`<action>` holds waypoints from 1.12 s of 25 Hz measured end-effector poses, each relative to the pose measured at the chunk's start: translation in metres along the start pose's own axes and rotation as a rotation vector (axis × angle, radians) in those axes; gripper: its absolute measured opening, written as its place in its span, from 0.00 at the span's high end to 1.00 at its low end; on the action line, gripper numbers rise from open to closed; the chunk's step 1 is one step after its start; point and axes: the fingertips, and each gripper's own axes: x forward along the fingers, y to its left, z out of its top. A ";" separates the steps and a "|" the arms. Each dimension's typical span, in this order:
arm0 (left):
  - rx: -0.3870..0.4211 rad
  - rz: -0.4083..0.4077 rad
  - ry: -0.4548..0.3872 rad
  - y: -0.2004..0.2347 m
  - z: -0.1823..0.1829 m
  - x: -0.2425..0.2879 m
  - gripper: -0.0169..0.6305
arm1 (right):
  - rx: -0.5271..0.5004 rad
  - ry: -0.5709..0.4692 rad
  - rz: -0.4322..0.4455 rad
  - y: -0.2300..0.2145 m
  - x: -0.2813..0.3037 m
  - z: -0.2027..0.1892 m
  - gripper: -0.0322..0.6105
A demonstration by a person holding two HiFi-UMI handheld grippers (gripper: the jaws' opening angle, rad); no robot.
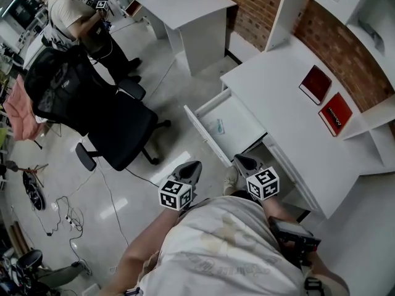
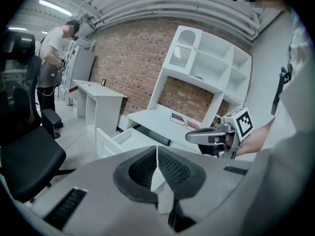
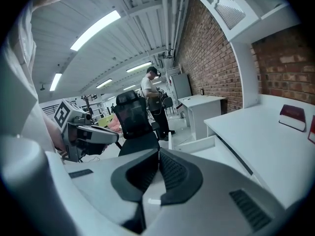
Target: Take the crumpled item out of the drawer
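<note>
The white drawer (image 1: 210,134) stands pulled out from the white desk (image 1: 290,122). A small pale crumpled item (image 1: 219,127) lies on its floor. My left gripper (image 1: 192,166) and right gripper (image 1: 242,161) hover side by side near my chest, just short of the drawer's front, both shut and empty. In the left gripper view the pads (image 2: 170,167) meet in a thin line, with the drawer (image 2: 123,139) beyond and the right gripper (image 2: 212,136) alongside. The right gripper view shows its own pads (image 3: 170,171) together, the drawer (image 3: 197,144) ahead and the left gripper (image 3: 89,134) at the left.
A black office chair (image 1: 114,125) stands left of the drawer, with cables (image 1: 65,214) on the floor. Two red books (image 1: 315,84) (image 1: 336,113) lie on the desk under white shelves (image 1: 364,17). Another white desk (image 1: 185,8) and a standing person (image 1: 77,17) are farther back.
</note>
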 end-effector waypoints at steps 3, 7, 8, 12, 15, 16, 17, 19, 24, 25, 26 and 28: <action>-0.001 0.002 0.025 0.000 0.002 0.016 0.93 | 0.013 0.004 0.017 -0.014 0.007 0.002 0.91; 0.001 0.006 0.044 -0.004 0.009 0.038 0.93 | 0.015 0.013 0.045 -0.032 0.013 0.006 0.91; 0.002 0.007 0.048 -0.004 0.012 0.043 0.93 | 0.016 0.014 0.051 -0.036 0.014 0.007 0.91; 0.007 0.019 0.052 -0.004 0.024 0.062 0.93 | 0.014 0.016 0.076 -0.053 0.021 0.014 0.91; 0.001 0.040 0.050 -0.004 0.031 0.074 0.93 | 0.003 0.026 0.105 -0.065 0.027 0.018 0.91; -0.003 0.048 0.049 -0.005 0.032 0.078 0.93 | -0.001 0.030 0.116 -0.069 0.029 0.018 0.91; -0.008 0.056 0.048 -0.006 0.033 0.082 0.93 | -0.005 0.034 0.127 -0.073 0.030 0.019 0.91; -0.017 0.074 0.046 -0.008 0.035 0.090 0.93 | -0.014 0.041 0.150 -0.081 0.033 0.020 0.91; -0.038 0.116 0.043 -0.007 0.040 0.098 0.93 | -0.043 0.064 0.203 -0.090 0.044 0.021 0.91; -0.041 0.124 0.042 -0.008 0.041 0.099 0.93 | -0.048 0.070 0.213 -0.091 0.046 0.020 0.91; -0.043 0.131 0.041 -0.009 0.042 0.099 0.93 | -0.051 0.075 0.221 -0.093 0.048 0.020 0.91; -0.047 0.145 0.044 -0.011 0.043 0.099 0.93 | -0.054 0.086 0.238 -0.095 0.053 0.019 0.91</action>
